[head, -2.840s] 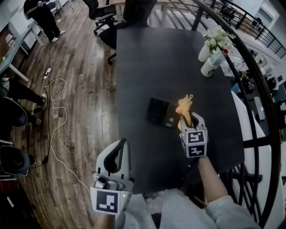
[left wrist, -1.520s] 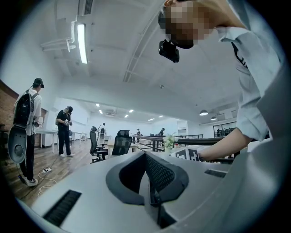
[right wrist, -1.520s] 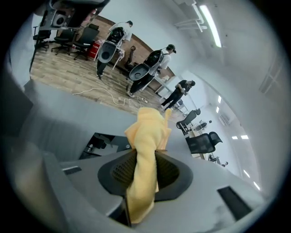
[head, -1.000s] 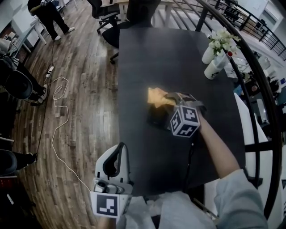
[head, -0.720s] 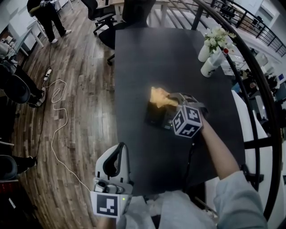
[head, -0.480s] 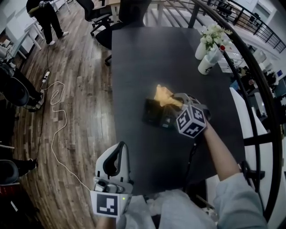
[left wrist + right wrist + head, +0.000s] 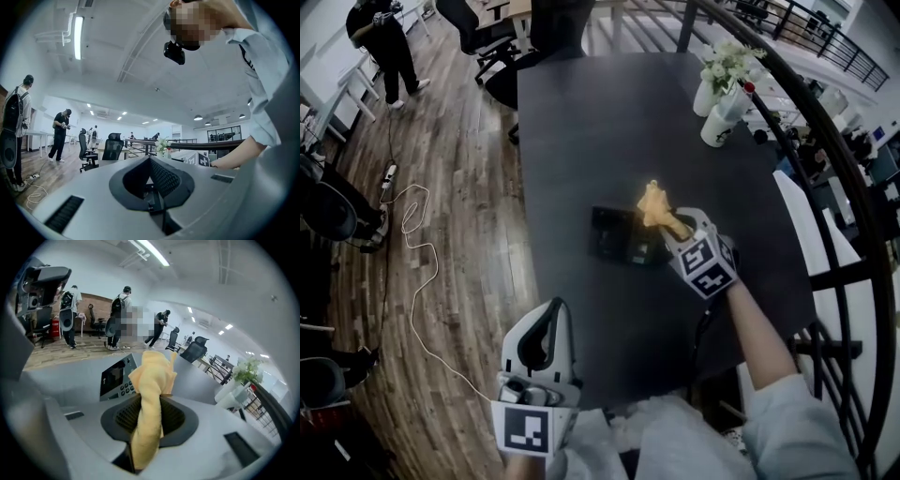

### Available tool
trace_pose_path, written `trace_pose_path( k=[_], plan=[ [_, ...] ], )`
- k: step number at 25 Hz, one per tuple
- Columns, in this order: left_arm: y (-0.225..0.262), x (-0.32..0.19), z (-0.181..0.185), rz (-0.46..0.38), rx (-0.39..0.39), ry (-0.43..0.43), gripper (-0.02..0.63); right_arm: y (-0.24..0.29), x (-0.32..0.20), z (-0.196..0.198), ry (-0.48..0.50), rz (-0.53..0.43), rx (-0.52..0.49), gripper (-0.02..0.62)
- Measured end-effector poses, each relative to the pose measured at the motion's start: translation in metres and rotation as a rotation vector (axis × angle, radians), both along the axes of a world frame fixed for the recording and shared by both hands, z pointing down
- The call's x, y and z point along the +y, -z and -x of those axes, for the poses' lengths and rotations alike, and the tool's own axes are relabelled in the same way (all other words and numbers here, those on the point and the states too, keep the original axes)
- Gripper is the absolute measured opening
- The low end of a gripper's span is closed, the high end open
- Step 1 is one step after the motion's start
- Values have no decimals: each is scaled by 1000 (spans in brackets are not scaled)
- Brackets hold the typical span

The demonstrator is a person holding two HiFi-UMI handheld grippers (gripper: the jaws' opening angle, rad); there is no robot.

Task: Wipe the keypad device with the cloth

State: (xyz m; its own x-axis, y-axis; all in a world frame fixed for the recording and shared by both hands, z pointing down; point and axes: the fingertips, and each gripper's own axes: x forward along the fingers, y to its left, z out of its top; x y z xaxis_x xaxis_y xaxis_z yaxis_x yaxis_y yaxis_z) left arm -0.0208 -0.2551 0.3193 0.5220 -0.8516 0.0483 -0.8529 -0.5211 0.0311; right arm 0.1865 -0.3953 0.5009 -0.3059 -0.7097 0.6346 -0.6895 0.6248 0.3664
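Just right of the keypad device (image 7: 623, 239) on the dark table (image 7: 581, 112), our right gripper (image 7: 671, 228) pinches the yellow cloth (image 7: 655, 206) tight, so we should wipe leftward across it (our left gripper (image 7: 549, 314), closed on nothing, hangs well away).

The soft yellow cloth (image 7: 152, 380) looks fleecy, the table (image 7: 581, 122) matt dark, the floor (image 7: 441, 187) glossy wood.
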Motion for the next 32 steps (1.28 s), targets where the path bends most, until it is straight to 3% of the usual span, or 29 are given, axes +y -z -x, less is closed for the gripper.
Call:
trace_pose_path(
  k=[8, 26, 32],
  plan=[
    [0, 1, -4, 2, -12, -28, 12, -29, 26, -3, -177, 49, -218, 98],
    [-7, 2, -8, 17, -10, -66, 12, -78, 88, 27, -286, 195, -346, 98],
    [-8, 7, -12, 7, -9, -99, 12, -61, 98, 43, -275, 162, -375, 98]
  ],
)
